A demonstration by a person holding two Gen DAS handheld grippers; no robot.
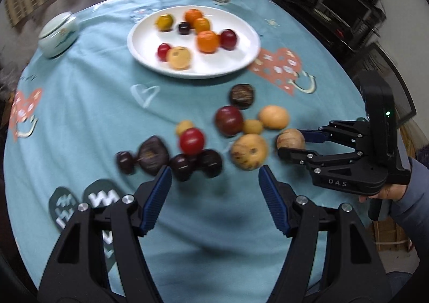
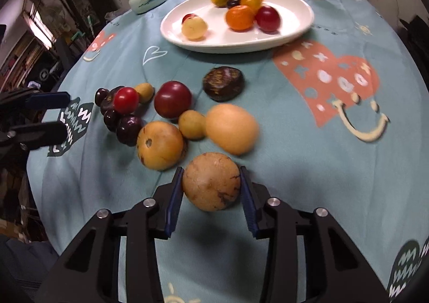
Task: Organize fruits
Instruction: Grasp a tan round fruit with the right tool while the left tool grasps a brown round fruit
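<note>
Crowding brown fruit [image 2: 211,182], orange fruits [image 2: 232,128], plate [image 2: 300,26]

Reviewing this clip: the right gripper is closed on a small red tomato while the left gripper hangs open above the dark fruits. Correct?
Not quite. The right gripper holds a speckled tan round fruit, not a red tomato, as the right wrist view shows. The left gripper does hang open above the dark fruits.

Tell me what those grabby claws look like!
Both are black plastic with silver screws and ridged blue pads on the fingers. The left gripper shows this close up. The right gripper has "DAS" on its body, a small green light, and a grey-blue sleeve behind it.
</note>
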